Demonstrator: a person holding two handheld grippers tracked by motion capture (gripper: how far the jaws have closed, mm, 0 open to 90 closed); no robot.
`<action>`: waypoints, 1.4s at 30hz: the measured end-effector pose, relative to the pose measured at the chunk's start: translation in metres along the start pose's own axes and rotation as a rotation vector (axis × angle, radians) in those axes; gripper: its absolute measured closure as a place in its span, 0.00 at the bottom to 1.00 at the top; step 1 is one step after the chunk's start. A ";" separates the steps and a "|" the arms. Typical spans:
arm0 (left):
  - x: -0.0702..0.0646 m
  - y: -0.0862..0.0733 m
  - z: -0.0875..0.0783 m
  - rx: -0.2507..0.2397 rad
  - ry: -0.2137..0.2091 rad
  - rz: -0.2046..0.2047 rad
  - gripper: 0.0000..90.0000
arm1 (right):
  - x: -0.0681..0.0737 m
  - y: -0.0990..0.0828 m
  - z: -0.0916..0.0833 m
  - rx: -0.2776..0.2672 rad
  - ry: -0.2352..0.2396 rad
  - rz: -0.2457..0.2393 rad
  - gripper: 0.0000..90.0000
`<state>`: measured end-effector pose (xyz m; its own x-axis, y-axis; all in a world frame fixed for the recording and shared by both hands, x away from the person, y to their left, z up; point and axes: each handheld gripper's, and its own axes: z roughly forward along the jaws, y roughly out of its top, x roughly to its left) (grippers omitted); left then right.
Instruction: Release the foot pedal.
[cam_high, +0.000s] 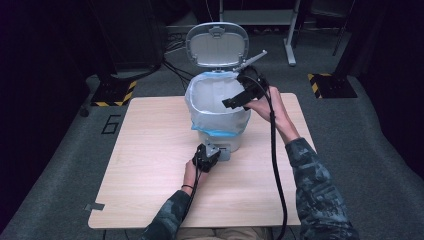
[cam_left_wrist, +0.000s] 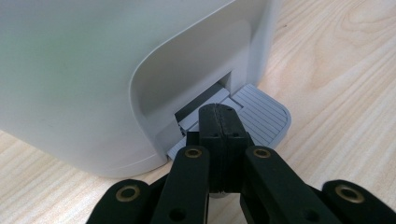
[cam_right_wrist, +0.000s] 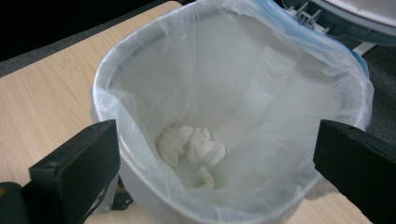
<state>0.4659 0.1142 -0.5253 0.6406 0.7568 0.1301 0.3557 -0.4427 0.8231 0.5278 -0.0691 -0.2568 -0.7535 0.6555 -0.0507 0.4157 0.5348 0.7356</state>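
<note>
A white pedal bin (cam_high: 219, 111) stands mid-table with its lid (cam_high: 217, 45) tipped up and a clear liner bag (cam_right_wrist: 243, 60) folded over its rim. A crumpled white tissue (cam_right_wrist: 190, 145) lies at the bottom of the bag. My left gripper (cam_left_wrist: 223, 116) is shut, its tips pressing down on the bin's ribbed grey pedal (cam_left_wrist: 264, 114); in the high view that left gripper (cam_high: 207, 156) sits at the bin's front base. My right gripper (cam_high: 236, 102) hovers over the bin's mouth, open and holding nothing, with its fingers (cam_right_wrist: 77, 175) spread wide over the rim.
The bin rests on a light wooden table (cam_high: 150, 150). Grey carpet surrounds it, with yellow-black striped stand bases (cam_high: 115, 92) at back left and back right. Black cables trail from both grippers toward the person's sleeves.
</note>
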 end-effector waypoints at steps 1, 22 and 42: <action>0.000 0.000 0.000 0.000 -0.002 -0.002 1.00 | -0.001 -0.004 -0.002 -0.006 -0.003 -0.007 0.00; 0.016 -0.007 -0.030 0.089 -0.118 -0.108 0.32 | -0.004 -0.091 -0.026 -0.061 -0.058 0.055 0.01; 0.064 -0.079 -0.136 0.065 0.097 -0.241 0.15 | 0.013 -0.243 -0.007 -0.042 -0.146 0.188 0.01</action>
<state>0.3863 0.2628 -0.5069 0.4652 0.8851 -0.0106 0.5350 -0.2716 0.8000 0.4131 -0.1941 -0.4315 -0.5819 0.8133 -0.0053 0.5176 0.3753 0.7689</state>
